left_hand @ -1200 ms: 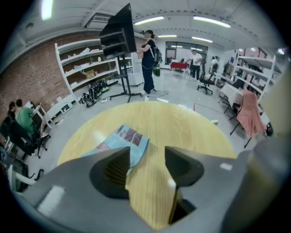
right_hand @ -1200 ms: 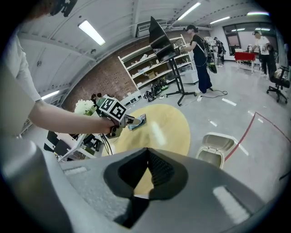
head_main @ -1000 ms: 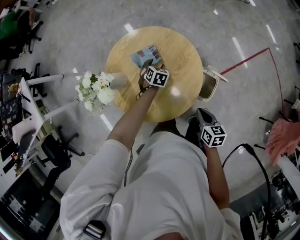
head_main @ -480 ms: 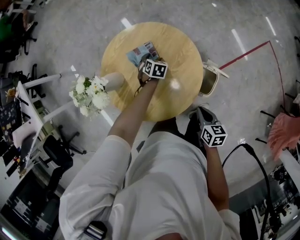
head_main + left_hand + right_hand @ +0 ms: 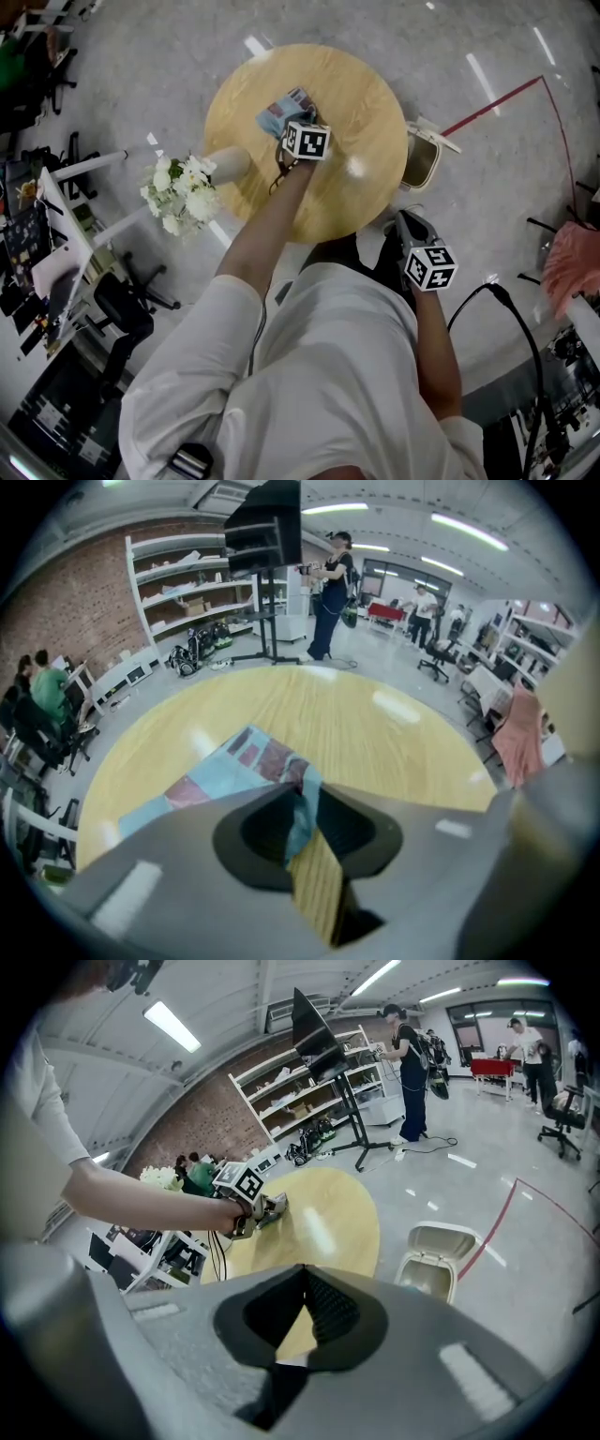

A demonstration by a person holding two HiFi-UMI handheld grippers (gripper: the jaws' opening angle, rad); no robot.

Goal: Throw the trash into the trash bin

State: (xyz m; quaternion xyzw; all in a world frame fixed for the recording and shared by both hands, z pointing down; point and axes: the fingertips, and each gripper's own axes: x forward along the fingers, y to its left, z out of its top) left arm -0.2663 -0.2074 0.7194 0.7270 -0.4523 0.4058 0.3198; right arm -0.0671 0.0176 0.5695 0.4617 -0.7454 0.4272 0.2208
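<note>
Pinching trash: left gripper (image 5: pixel 304 787) jaws have just been closing and now sit nearly together, with a corner of the wrapper (image 5: pixel 281 108) clamped between the tips. The left gripper view shows a light-blue fold caught in the gap. The rest of the wrapper, blue with brown-red panels, lies flat on the table (image 5: pixel 361 103).

Head view positions:
- The wrapper is at about 11 o'clock from the centre of the round wooden table top. The left gripper comes in at it from the 5 o'clock side.
- The trash bin (image 5: pixel 420 161) is on the floor just beside the table rim at roughly 3 o'clock. It is white and its lid is flipped open.
- A vase (image 5: pixel 227 163) lies tilted at the table's 9 o'clock edge. Its white flowers (image 5: pixel 183 192) hang out past the rim.
- The right gripper (image 5: pixel 306 1267) is off the table at about 5 o'clock from it, over the floor and well apart from the wrapper.

The right gripper's jaws are closed tip to tip with nothing in them. They point toward the table, and in its own view the bin sits at 3 o'clock.
</note>
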